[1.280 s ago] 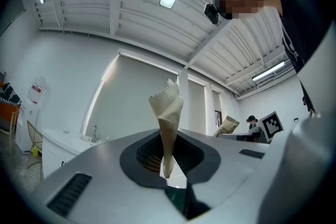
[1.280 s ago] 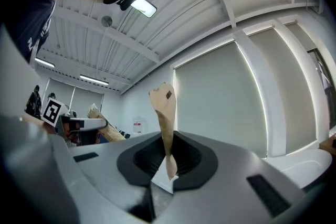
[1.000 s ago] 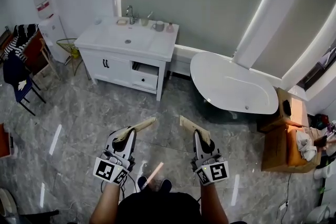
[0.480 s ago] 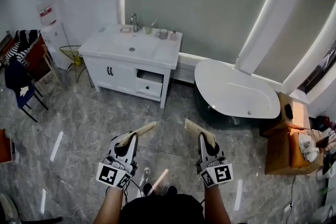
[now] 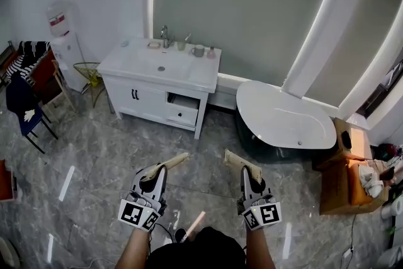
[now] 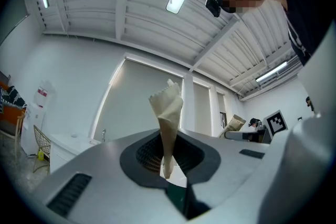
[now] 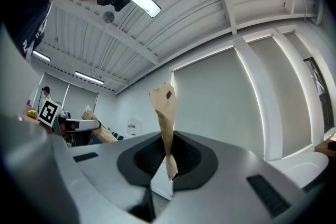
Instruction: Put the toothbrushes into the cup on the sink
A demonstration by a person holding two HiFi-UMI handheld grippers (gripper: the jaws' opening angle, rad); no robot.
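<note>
My left gripper [image 5: 158, 171] is shut on a beige paper-wrapped toothbrush [image 5: 172, 161] that points forward and to the right. My right gripper [image 5: 244, 176] is shut on a second wrapped toothbrush [image 5: 237, 162]. In the left gripper view the wrapper [image 6: 167, 115] stands up from the shut jaws [image 6: 167, 159]. The right gripper view shows its wrapper [image 7: 166, 115] likewise pinched [image 7: 168, 159]. Far ahead stands the white sink cabinet [image 5: 141, 67] with a faucet [image 5: 165, 34], a grey cup [image 5: 199, 51] and a smaller cup [image 5: 181, 45] at its back edge.
A white bathtub [image 5: 286, 116] lies to the right of the cabinet, whose drawer [image 5: 182, 111] is pulled out. A water dispenser [image 5: 62, 38], a wire basket [image 5: 88, 71] and chairs [image 5: 25, 94] stand at the left. Cardboard boxes [image 5: 343, 176] sit at the right. Grey tiled floor lies between me and the sink.
The sink cabinet and bathtub have slid lower and to the right in the head view. Both grippers keep the same hold on their wrapped toothbrushes.
</note>
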